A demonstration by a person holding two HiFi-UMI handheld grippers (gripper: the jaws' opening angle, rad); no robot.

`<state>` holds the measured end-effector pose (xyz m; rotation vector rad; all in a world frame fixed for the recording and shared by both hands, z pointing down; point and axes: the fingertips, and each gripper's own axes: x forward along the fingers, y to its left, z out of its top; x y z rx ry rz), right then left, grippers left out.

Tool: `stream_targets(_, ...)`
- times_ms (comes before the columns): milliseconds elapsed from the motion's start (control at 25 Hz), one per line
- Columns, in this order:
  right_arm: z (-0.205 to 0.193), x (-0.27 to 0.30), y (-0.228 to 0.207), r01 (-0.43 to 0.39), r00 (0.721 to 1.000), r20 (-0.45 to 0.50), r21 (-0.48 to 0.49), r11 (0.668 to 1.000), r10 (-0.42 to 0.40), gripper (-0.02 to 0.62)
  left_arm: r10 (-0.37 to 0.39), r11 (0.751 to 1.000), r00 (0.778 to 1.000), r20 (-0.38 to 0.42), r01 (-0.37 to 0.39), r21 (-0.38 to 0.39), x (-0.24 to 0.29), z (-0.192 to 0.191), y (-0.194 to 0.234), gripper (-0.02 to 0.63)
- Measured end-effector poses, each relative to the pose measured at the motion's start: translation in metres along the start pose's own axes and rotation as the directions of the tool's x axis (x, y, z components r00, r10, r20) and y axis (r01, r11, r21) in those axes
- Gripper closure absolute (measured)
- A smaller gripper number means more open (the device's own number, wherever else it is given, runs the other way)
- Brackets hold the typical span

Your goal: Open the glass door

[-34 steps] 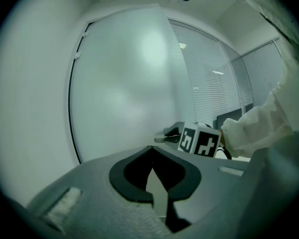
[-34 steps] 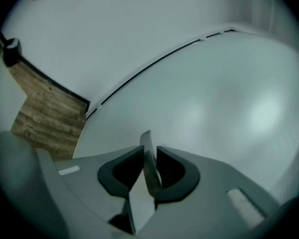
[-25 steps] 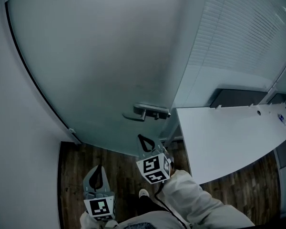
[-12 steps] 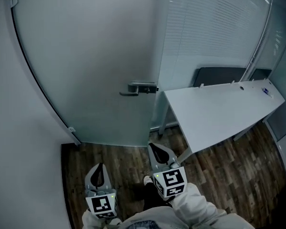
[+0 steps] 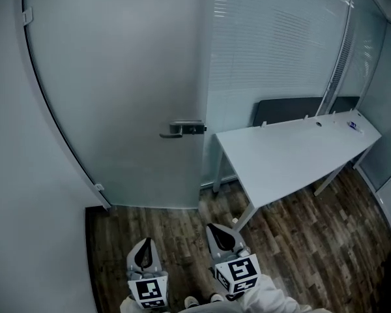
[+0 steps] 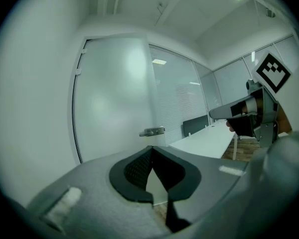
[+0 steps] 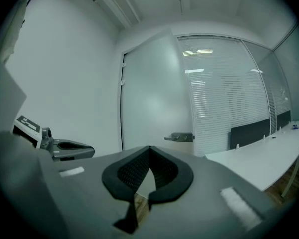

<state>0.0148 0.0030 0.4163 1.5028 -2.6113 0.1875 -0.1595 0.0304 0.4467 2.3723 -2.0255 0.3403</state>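
The frosted glass door (image 5: 117, 77) stands closed in its frame, its metal lever handle (image 5: 180, 130) at the right edge. The handle also shows in the left gripper view (image 6: 153, 131) and in the right gripper view (image 7: 180, 137). Both grippers are held low, well back from the door, over the wood floor. My left gripper (image 5: 144, 253) is shut with nothing in it, fingertips meeting (image 6: 151, 148). My right gripper (image 5: 223, 237) is shut and empty too (image 7: 149, 148). They point side by side toward the door, neither touching it.
A white desk (image 5: 293, 155) stands right of the door, with a dark panel (image 5: 293, 106) behind it. A glass wall with blinds (image 5: 274, 44) runs behind the desk. A plain white wall (image 5: 26, 194) closes the left side. Dark wood floor (image 5: 300, 240) lies below.
Both grippers have drawn back from the door. The right one, close under the handle a second ago, is now far from it. The door and handle look smaller and farther.
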Motion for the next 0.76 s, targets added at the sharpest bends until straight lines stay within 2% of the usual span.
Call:
stream_targets(280,-0.003,-0.032,-0.018,-0.002,1.000,-0.001,0.033,0.999,0.002,0.591,-0.028,0.999,0.999,0.021,0.028,0.016,-0.007,0.025,-0.039,0.604)
stream_targets(760,-0.005,-0.062,-0.045,-0.028,1.000,0.014,0.032,0.999,0.028,0.591,-0.054,0.998,0.998,0.017,0.053,0.043,-0.013,0.038,-0.095,0.604)
